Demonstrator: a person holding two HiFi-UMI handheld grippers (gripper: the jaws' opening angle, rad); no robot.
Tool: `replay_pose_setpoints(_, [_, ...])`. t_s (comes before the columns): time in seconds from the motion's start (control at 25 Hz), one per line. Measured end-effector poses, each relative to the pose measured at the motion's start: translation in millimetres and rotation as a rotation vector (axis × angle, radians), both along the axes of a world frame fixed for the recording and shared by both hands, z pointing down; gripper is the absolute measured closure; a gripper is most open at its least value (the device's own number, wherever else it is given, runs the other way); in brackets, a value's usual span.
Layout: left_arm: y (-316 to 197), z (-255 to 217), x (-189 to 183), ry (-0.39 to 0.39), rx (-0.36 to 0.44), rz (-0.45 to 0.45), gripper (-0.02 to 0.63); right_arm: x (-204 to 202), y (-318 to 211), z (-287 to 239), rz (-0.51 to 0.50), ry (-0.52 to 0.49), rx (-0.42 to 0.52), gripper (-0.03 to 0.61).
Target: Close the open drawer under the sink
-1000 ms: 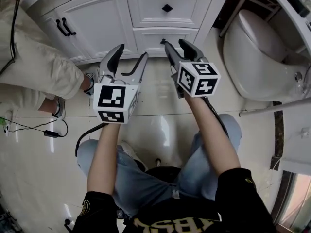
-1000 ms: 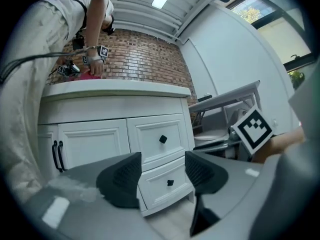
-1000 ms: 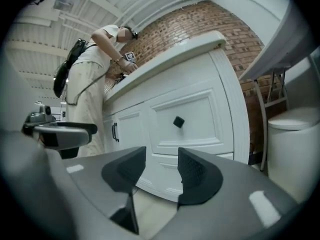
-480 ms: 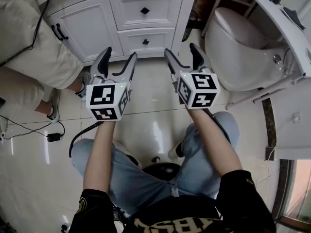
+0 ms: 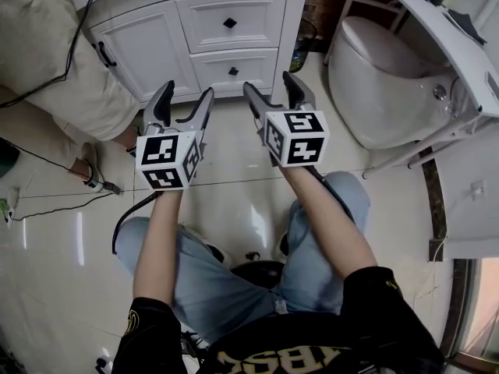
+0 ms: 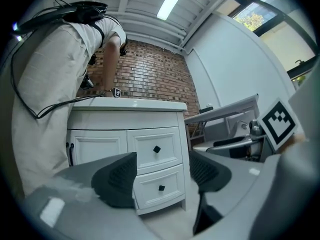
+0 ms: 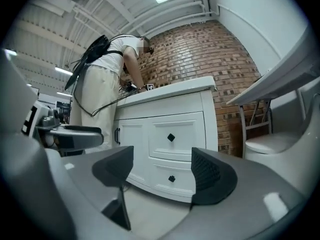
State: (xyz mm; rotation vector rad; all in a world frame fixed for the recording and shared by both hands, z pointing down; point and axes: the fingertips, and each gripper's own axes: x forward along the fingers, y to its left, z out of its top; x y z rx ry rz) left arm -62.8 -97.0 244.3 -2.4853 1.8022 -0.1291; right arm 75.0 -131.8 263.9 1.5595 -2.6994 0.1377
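Cabinet (image 5: 148, 49) with lower drawer (image 5: 234, 70) flush; left gripper (image 5: 187, 92) jaws spread, empty; right gripper (image 5: 268, 82) jaws opening, empty.

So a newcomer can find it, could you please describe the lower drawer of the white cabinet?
Find the white vanity cabinet left of the toilet. Its right half stacks two drawers with black diamond knobs. The lower drawer is the one nearest the floor, beneath the upper drawer.
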Motion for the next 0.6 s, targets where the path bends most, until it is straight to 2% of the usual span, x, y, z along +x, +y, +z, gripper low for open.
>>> replay_pose_setpoints(0.28, [-2.5, 3.1, -14.2, -0.044, 0.000, -0.007, 0.281, -16.9, 2.2, -20.4, -0.038, 0.047, 0.089, 0.224])
replay_pose_setpoints(0.6, [2.7, -0.9, -15.6, -0.052, 0.015, -0.008, 0.281, -20.0, 4.6, -22.7, -0.057, 0.035, 0.091, 0.224])
